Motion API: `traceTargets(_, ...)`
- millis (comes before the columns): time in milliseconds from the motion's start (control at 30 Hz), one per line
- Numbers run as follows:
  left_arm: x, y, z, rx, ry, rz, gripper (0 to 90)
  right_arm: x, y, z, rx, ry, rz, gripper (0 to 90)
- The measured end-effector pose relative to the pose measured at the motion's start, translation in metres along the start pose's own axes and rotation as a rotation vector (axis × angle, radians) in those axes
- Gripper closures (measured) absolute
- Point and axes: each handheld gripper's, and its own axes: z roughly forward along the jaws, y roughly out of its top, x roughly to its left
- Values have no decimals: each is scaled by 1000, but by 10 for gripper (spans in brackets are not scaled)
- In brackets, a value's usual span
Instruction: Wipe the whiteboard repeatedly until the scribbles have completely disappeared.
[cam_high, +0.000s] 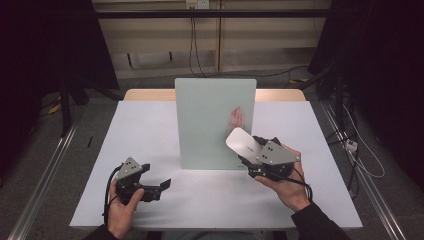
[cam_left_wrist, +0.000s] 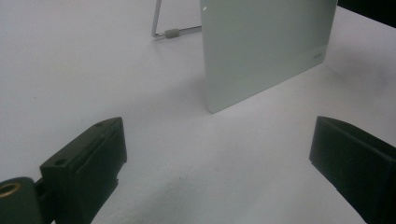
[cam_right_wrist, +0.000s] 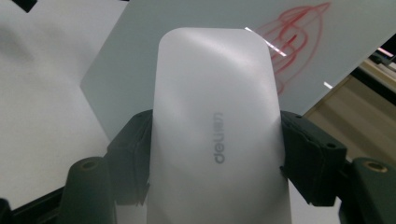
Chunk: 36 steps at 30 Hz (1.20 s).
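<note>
A pale green-white board (cam_high: 210, 125) stands upright in the middle of the table, with a red scribble (cam_high: 236, 117) near its right edge. My right gripper (cam_high: 250, 151) is shut on a white eraser (cam_high: 242, 142), held up just in front of the board's lower right, below the scribble. In the right gripper view the eraser (cam_right_wrist: 215, 126) sits between both jaws, with the board (cam_right_wrist: 140, 60) and the scribble (cam_right_wrist: 292, 42) behind it. My left gripper (cam_high: 155, 176) rests low at the front left, open and with nothing in it. Its jaws (cam_left_wrist: 219, 163) point toward the board's lower corner (cam_left_wrist: 266, 46).
The white table top (cam_high: 150, 125) runs out around the board. A wire stand leg (cam_left_wrist: 163, 28) props the board from behind. A wooden strip (cam_high: 150, 94) lines the far edge. Cables and metal rails lie on the floor to both sides.
</note>
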Motion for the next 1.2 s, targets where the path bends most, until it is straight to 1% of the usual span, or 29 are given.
traceTargets(33, 0, 0, 0, -1, 0, -2, 40, 0, 0, 0, 0, 0, 0, 314)
traceTargets(67, 0, 0, 0, 1, 1, -2, 40, -2, 4, 2, -7, -12, -16, 314)
traceTargets(133, 0, 0, 0, 2, -2, -1, 40, -4, 7, 4, -12, -34, -27, 314)
traceTargets(200, 0, 0, 0, 1, -4, -1, 40, -6, 8, 7, -18, -38, -26, 314)
traceTargets(267, 1, 0, 0, -5, -12, -11, 40, -8, 10, 9, -22, -42, -28, 314)
traceTargets(333, 1, 0, 0, -2, -7, -10, 40, -9, 12, 10, -30, -41, -26, 314)
traceTargets(367, 1, 0, 0, -3, -9, -11, 40, -11, 16, 9, -43, -42, -26, 314)
traceTargets(400, 1, 0, 0, -2, -8, -11, 40, -11, 16, 9, -43, -42, -26, 314)
traceTargets(433, 1, 0, 0, -2, -8, -12, 40, -13, 22, 9, -58, -47, -31, 314)
traceTargets(467, 1, 0, 0, 0, -9, -13, 40, -13, 22, 9, -58, -47, -31, 314)
traceTargets(500, 1, 0, 0, -1, -9, -13, 40, -16, 27, 8, -71, -58, -33, 314)
traceTargets(533, 0, 0, 0, -4, -13, -12, 40, -16, 27, 8, -71, -58, -33, 314)
traceTargets(600, 1, 0, 0, -2, -12, -12, 40, -21, 34, 10, -83, -74, -36, 314)
traceTargets(700, 2, 0, -1, -5, -9, -24, 40, -25, 37, 14, -84, -83, -38, 314)
traceTargets(833, 2, 0, 0, -5, -14, -24, 40, -27, 39, 17, -83, -92, -50, 314)
traceTargets(867, 2, 0, 0, -2, -17, -18, 40, -30, 41, 18, -91, -100, -54, 314)
traceTargets(900, 2, 0, 0, -2, -17, -18, 40, -30, 41, 18, -91, -100, -54, 314)
traceTargets(933, 2, 0, 0, 1, -17, -16, 40, -33, 43, 21, -89, -106, -59, 314)
traceTargets(1000, 1, 0, 0, 0, -17, -20, 40, -36, 44, 23, -92, -111, -56, 314)
traceTargets(1100, 2, 0, -1, -1, -15, -22, 40, -38, 46, 25, -99, -117, -58, 314)
traceTargets(1167, 2, 0, 0, 0, -17, -23, 40, -38, 49, 26, -95, -129, -73, 314)
traceTargets(1200, 2, 0, 0, -1, -17, -22, 40, -38, 49, 26, -95, -129, -73, 314)
